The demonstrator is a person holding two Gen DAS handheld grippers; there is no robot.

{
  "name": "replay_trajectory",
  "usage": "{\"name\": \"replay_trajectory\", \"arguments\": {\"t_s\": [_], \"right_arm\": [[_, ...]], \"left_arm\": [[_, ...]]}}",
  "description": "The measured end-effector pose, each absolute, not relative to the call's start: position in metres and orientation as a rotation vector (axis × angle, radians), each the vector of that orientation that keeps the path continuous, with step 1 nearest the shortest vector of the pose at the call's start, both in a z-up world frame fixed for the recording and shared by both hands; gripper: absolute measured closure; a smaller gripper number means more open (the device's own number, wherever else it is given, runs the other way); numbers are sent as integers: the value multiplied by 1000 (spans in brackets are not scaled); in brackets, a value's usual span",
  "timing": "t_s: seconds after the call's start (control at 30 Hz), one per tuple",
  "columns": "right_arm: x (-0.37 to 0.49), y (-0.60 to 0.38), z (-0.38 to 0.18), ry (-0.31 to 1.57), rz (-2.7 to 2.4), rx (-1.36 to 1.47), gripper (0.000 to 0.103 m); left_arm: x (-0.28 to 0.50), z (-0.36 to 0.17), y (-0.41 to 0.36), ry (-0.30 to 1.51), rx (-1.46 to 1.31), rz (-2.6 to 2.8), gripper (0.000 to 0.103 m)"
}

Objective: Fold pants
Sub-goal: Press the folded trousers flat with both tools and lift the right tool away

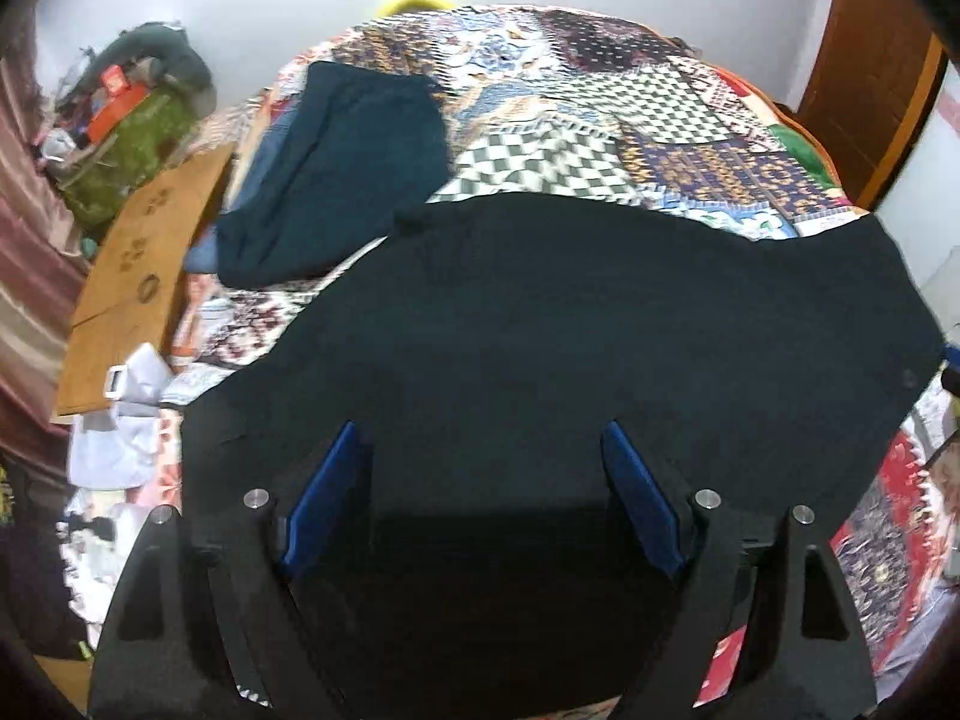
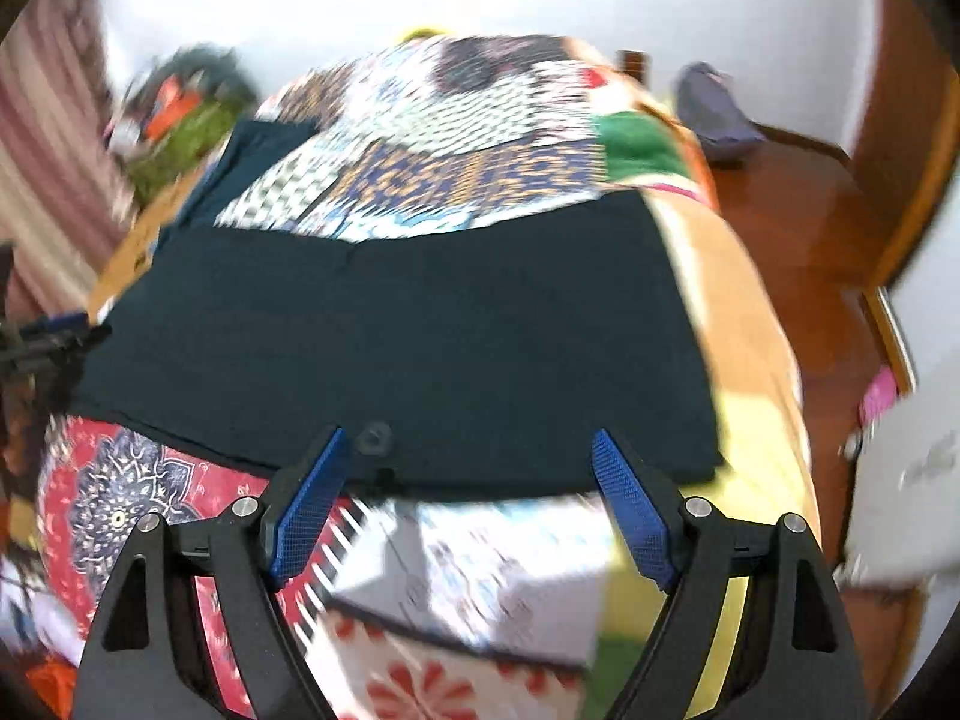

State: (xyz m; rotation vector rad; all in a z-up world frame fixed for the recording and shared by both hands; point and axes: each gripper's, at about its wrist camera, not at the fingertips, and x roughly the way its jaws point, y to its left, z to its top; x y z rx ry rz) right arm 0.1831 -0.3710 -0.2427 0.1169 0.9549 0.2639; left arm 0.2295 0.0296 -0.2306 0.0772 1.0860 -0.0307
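One pair of dark pants lies flat at frame centre on the patchwork bedspread. One folded teal garment upper left. Two grippers, left gripper and right gripper: jaws spread, pinching nothing.

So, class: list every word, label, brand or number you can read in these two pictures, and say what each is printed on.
None can be read.
Cardboard sheet: round stamped marks, too blurred to read.
Orange box: print too small to tell.
Dark cloth at the left edge: yellow print, unreadable.
Quilt: patterns only, no words.
Pants: no label visible.
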Motion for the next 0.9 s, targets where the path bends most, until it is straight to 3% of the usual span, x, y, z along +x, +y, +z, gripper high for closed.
{"name": "replay_trajectory", "arguments": {"t_s": [0.5, 0.57, 0.67, 0.73, 0.8, 0.9], "right_arm": [[197, -413, -271, 929, 188, 460, 22], [198, -415, -272, 916, 167, 461, 27], [201, -419, -270, 898, 125, 456, 49], [203, -425, -268, 886, 126, 474, 75], [202, -432, -263, 858, 143, 476, 89], [203, -436, -253, 824, 145, 449, 92]], "left_arm": [[249, -239, -17, 1104, 100, -69, 18], [248, -239, -23, 1091, 122, -72, 18], [250, -239, -28, 1082, 134, -76, 18], [252, -240, -27, 1087, 120, -81, 18], [254, -239, -27, 1088, 115, -85, 18], [254, -238, -27, 1081, 108, -93, 18]]}}
